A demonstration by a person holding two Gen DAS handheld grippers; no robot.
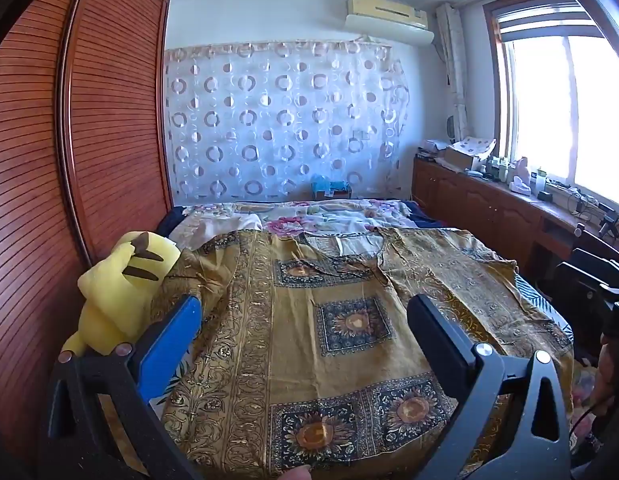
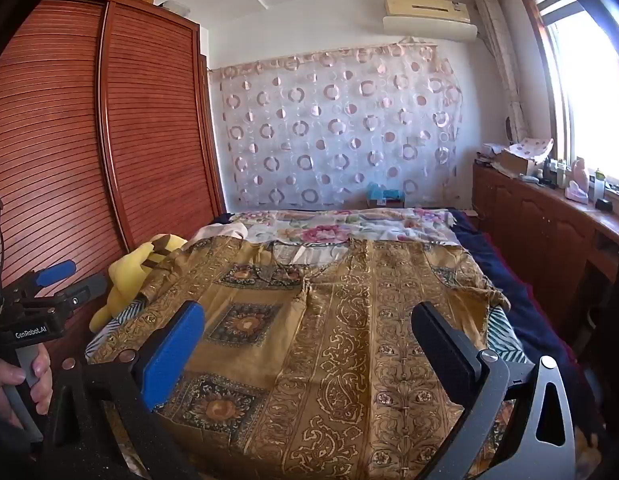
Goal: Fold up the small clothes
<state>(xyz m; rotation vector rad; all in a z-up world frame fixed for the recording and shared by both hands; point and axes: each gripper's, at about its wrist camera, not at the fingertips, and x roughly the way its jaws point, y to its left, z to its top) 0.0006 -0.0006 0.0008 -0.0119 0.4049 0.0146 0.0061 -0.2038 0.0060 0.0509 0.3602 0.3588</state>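
Your left gripper (image 1: 305, 316) and right gripper (image 2: 307, 330) both hang wide open above the bed (image 2: 549, 320) — nothing between the fingers. The mustard patterned garment (image 1: 349, 320) lies spread flat across the bed's near end, its left sleeve touching the yellow plush toy (image 1: 113, 296) at the left edge.

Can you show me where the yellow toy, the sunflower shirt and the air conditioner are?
yellow plush toy (image 1: 109, 300): left wrist view, its body.
sunflower shirt (image 1: 353, 324): left wrist view, middle sunflower square.
air conditioner (image 2: 427, 16): right wrist view, its front.
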